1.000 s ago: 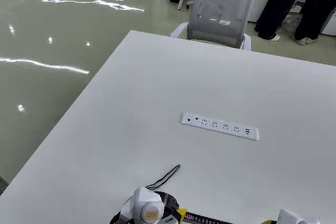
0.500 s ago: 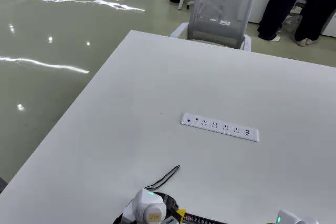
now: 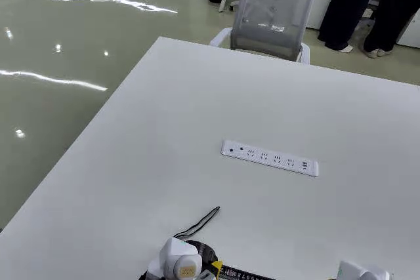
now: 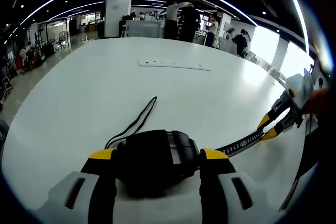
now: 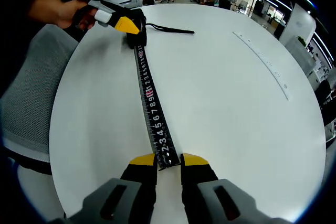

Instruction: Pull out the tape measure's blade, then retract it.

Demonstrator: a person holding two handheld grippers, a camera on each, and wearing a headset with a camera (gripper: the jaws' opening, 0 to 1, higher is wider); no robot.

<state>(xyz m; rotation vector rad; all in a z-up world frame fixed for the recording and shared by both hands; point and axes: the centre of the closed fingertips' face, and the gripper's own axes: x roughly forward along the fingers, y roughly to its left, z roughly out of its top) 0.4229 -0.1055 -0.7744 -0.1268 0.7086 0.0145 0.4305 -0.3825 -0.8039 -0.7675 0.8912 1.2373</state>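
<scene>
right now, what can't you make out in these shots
Left gripper view: tape measure case sides covered by the left gripper's jaws; the head view's bottom edge cuts it off.
Right gripper view: blade end hook hidden between the right gripper's jaws.
Head view: power strip markings too small.

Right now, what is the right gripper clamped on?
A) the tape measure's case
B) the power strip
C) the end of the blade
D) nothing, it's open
C: in the right gripper view, the right gripper has its jaws closed on the tip of the blade, which runs back to the case held by the left gripper.
</scene>
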